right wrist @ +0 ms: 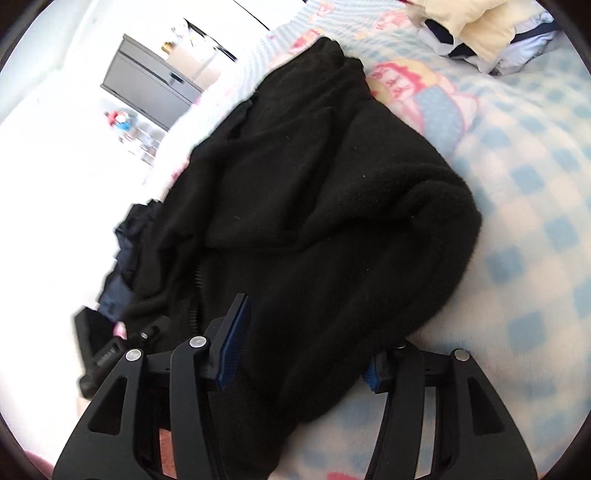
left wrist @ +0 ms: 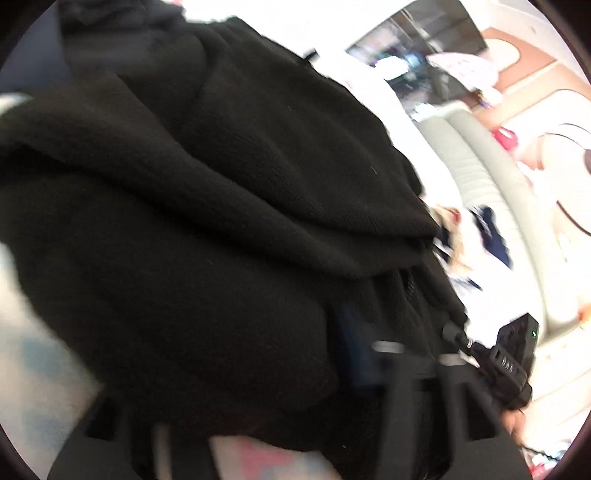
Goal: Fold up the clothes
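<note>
A black fleece jacket (right wrist: 314,192) lies bunched on the bed, its zipper (right wrist: 197,291) running down near my fingers. My right gripper (right wrist: 306,339) is at its near edge. A thick fold sits between the blue pads (right wrist: 232,343), which press it from both sides. In the left wrist view the same jacket (left wrist: 203,221) fills most of the picture and drapes over my left gripper (left wrist: 240,369). One blue pad (left wrist: 352,350) lies against the fleece and the other finger is buried under it. The right gripper's black housing (left wrist: 511,363) shows at the lower right.
The bed is covered by a blue-and-white checked blanket (right wrist: 517,221) with cartoon prints. A pile of other clothes (right wrist: 476,29) lies at its far end. A dark blue garment (right wrist: 122,266) hangs by the bed's left edge. A grey cabinet (right wrist: 147,85) stands beyond.
</note>
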